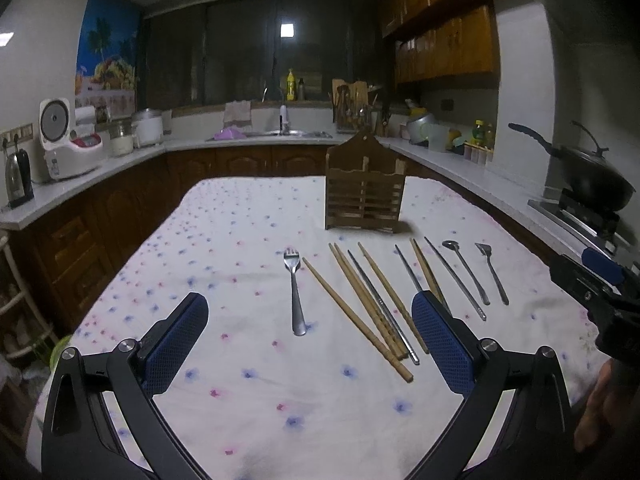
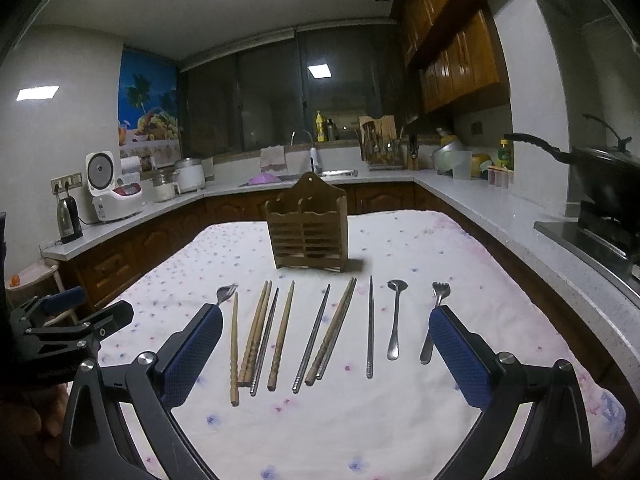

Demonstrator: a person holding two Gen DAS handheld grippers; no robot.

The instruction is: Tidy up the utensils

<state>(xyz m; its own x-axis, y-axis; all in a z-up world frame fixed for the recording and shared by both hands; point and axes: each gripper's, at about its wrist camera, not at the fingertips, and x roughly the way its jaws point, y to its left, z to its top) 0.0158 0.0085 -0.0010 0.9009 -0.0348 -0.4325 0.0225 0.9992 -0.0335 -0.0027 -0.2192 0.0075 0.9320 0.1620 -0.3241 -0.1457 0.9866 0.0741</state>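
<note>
- Left hand-held gripper (image 1: 310,332): spread, empty, over the fork (image 1: 295,292).
- Right hand-held gripper (image 2: 326,346): spread, empty.
- Utensils' long axes point toward the holder (image 2: 307,229), ahead.

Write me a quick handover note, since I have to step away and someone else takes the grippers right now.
Left gripper: open, empty, above the table.
Right gripper: open, empty, above the utensil row.
Wooden holder: upright at the far side of the floral cloth; no utensils seen in it.
Laid out in a row: two forks, spoon, wooden chopsticks, metal chopsticks.
Done: nothing.
Left: put every utensil in the holder.
</note>
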